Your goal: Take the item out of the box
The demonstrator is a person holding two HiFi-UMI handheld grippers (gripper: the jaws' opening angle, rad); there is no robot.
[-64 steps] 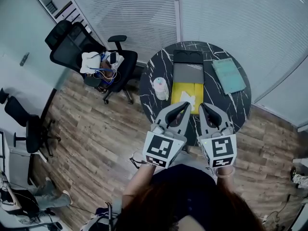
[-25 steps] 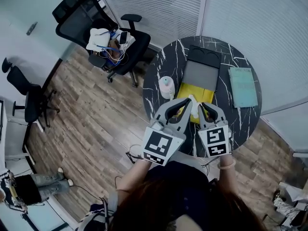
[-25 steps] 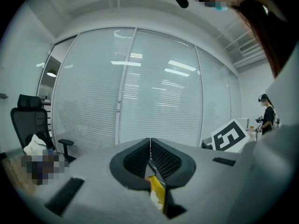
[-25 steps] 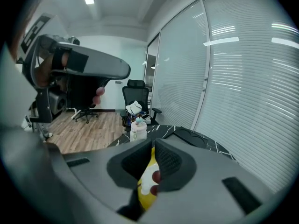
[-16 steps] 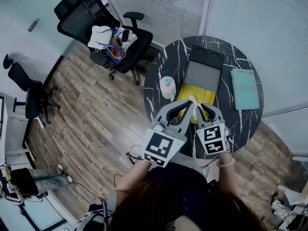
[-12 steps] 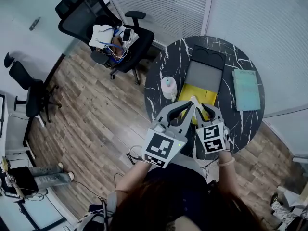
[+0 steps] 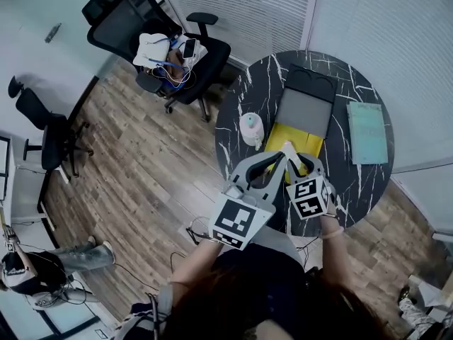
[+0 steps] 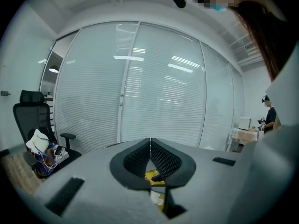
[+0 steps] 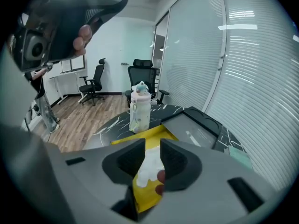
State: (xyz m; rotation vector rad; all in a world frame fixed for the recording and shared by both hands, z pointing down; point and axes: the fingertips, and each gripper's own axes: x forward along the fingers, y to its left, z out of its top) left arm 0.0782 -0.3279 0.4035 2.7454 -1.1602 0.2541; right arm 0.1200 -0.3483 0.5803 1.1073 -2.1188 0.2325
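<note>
An open yellow box (image 7: 306,142) lies on the round black marble table (image 7: 244,98), with its grey lid (image 7: 304,112) folded back. A white crumpled item (image 7: 287,148) rises from the box's near end. My right gripper (image 7: 291,154) is over that end, and its jaws are closed on the white item (image 9: 148,164), which fills the narrow gap at my right gripper (image 9: 152,143). The yellow box (image 9: 154,133) shows just beyond. My left gripper (image 7: 278,160) hovers beside it, shut with nothing in it, tips touching (image 8: 150,140).
A white bottle (image 7: 251,127) stands left of the box, close to the left gripper's path (image 9: 140,107). A teal book (image 7: 368,122) lies at the table's right. A black office chair (image 7: 152,37) with clutter stands on the wood floor to the left.
My right gripper has moved in over the box's near end and its jaws have closed round the white item. The left gripper stays shut alongside. The head view has shifted.
</note>
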